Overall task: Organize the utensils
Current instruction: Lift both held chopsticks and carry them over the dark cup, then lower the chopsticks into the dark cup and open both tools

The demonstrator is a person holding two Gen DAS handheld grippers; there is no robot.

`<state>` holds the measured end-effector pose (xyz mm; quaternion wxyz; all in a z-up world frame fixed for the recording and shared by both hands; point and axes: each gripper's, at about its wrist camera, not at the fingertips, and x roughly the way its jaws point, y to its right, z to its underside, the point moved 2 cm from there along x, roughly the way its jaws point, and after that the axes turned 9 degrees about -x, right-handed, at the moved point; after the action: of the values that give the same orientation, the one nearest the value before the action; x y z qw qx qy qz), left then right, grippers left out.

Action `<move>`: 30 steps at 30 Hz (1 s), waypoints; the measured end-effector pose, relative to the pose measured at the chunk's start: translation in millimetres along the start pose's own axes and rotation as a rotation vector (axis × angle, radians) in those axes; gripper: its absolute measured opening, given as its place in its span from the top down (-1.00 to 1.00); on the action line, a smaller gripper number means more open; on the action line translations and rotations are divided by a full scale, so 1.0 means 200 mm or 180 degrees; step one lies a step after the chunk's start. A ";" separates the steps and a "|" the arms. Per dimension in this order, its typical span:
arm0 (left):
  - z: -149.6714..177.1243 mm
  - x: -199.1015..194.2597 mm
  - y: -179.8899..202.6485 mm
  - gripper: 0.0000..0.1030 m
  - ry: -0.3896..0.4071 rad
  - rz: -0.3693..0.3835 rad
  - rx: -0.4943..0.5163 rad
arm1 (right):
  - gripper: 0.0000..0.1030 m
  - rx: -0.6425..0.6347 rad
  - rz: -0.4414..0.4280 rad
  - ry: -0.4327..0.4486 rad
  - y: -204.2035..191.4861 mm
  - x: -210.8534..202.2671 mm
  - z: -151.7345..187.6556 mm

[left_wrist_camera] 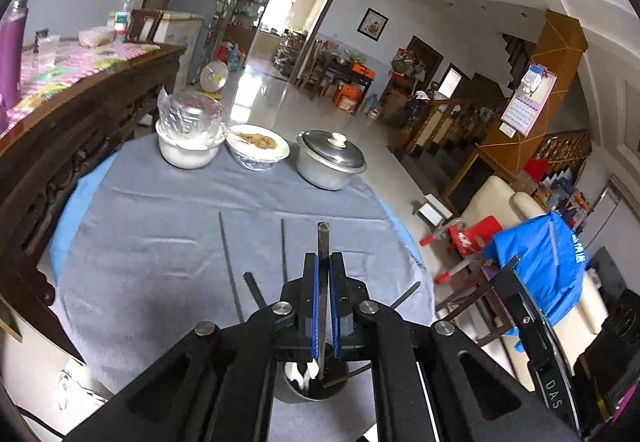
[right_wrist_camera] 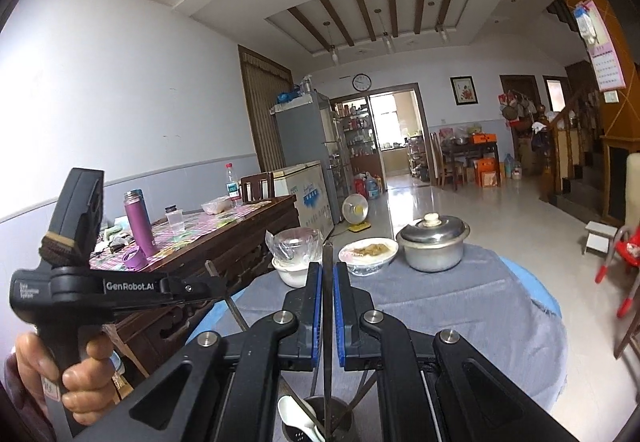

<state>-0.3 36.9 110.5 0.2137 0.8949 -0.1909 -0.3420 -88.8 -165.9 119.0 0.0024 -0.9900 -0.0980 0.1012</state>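
Note:
My left gripper (left_wrist_camera: pixel 323 262) is shut on a dark chopstick (left_wrist_camera: pixel 323 238) that stands upright between the blue pads. Its lower end reaches down into a round metal utensil holder (left_wrist_camera: pixel 296 396) just below the jaws, which has a white spoon (left_wrist_camera: pixel 301 372) in it. My right gripper (right_wrist_camera: pixel 328 267) is shut on another dark chopstick (right_wrist_camera: pixel 328 254), also upright over the holder (right_wrist_camera: pixel 344 416), beside the white spoon (right_wrist_camera: pixel 291 416). Two more chopsticks (left_wrist_camera: pixel 230 262) lie on the grey cloth ahead. In the right wrist view a hand (right_wrist_camera: pixel 80 382) holds the left gripper's handle at the left.
At the far edge of the round table with the grey cloth (left_wrist_camera: pixel 168 210) stand a lidded steel pot (left_wrist_camera: pixel 330 160), a wrapped dish of food (left_wrist_camera: pixel 258 146) and a white bowl under plastic (left_wrist_camera: pixel 188 138). A dark wooden sideboard (left_wrist_camera: pixel 60 130) runs along the left. A red tricycle (left_wrist_camera: pixel 468 238) and a chair stand at the right.

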 end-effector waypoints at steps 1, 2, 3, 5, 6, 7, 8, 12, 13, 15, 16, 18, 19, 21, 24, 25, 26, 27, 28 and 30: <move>0.01 -0.01 0.00 0.90 0.0034 -0.0017 0.0018 | 0.88 -0.0007 0.0014 0.0004 -0.01 -0.01 0.01; 0.03 -0.03 0.01 0.90 0.0078 -0.0028 0.0036 | 0.88 -0.0022 0.0031 0.0008 -0.01 -0.01 0.02; 0.04 -0.04 0.02 0.90 0.0105 -0.0039 0.0054 | 0.87 -0.0026 0.0033 0.0008 -0.02 -0.02 0.02; 0.07 -0.07 0.03 0.90 0.0174 -0.0096 0.0110 | 0.87 -0.0027 0.0025 0.0000 -0.03 -0.03 0.04; 0.09 -0.08 0.04 0.90 0.0206 -0.0122 0.0128 | 0.87 -0.0029 0.0020 -0.0002 -0.04 -0.03 0.05; 0.09 -0.09 0.04 0.90 0.0216 -0.0128 0.0135 | 0.87 -0.0032 0.0012 -0.0006 -0.05 -0.03 0.05; 0.11 -0.10 0.05 0.90 0.0224 -0.0138 0.0141 | 0.87 -0.0044 0.0009 -0.0014 -0.05 -0.03 0.06; 0.13 -0.14 0.04 0.90 0.0303 -0.0226 0.0140 | 0.87 -0.0052 -0.0002 -0.0026 -0.06 -0.01 0.08; 0.13 -0.15 0.04 0.90 0.0306 -0.0230 0.0130 | 0.87 -0.0046 -0.0001 -0.0030 -0.06 -0.01 0.08; 0.14 -0.15 0.03 0.90 0.0298 -0.0239 0.0117 | 0.87 -0.0028 -0.0001 -0.0046 -0.06 0.00 0.10; 0.14 -0.15 0.03 0.90 0.0290 -0.0253 0.0126 | 0.87 -0.0015 -0.0004 -0.0059 -0.06 0.00 0.10; 0.15 -0.15 0.03 0.90 0.0282 -0.0289 0.0140 | 0.87 0.0018 -0.0002 -0.0078 -0.05 0.01 0.11; 0.15 -0.14 0.02 0.90 0.0270 -0.0309 0.0142 | 0.87 0.0037 -0.0009 -0.0091 -0.05 0.02 0.12; 0.16 -0.13 0.02 0.90 0.0252 -0.0341 0.0148 | 0.87 0.0055 -0.0022 -0.0116 -0.05 0.02 0.14; 0.18 -0.10 0.02 0.90 0.0223 -0.0407 0.0159 | 0.87 0.0057 -0.0024 -0.0141 -0.05 0.04 0.16; 0.18 -0.09 0.01 0.90 0.0219 -0.0430 0.0165 | 0.87 0.0062 -0.0027 -0.0153 -0.05 0.04 0.16; 0.18 -0.08 0.01 0.90 0.0217 -0.0467 0.0176 | 0.87 0.0065 -0.0023 -0.0162 -0.05 0.05 0.17; 0.19 -0.08 0.01 0.90 0.0214 -0.0496 0.0184 | 0.87 0.0073 -0.0011 -0.0174 -0.04 0.05 0.18; 0.19 -0.07 0.01 0.90 0.0207 -0.0526 0.0190 | 0.87 0.0089 -0.0007 -0.0186 -0.04 0.06 0.18; 0.20 -0.05 0.00 0.90 0.0194 -0.0574 0.0203 | 0.87 0.0155 0.0007 -0.0221 -0.01 0.07 0.20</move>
<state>-35.2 32.0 89.2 0.1592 0.9248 -0.1138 -0.3262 -82.8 -162.4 76.5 0.0230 -0.9857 -0.0944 0.1378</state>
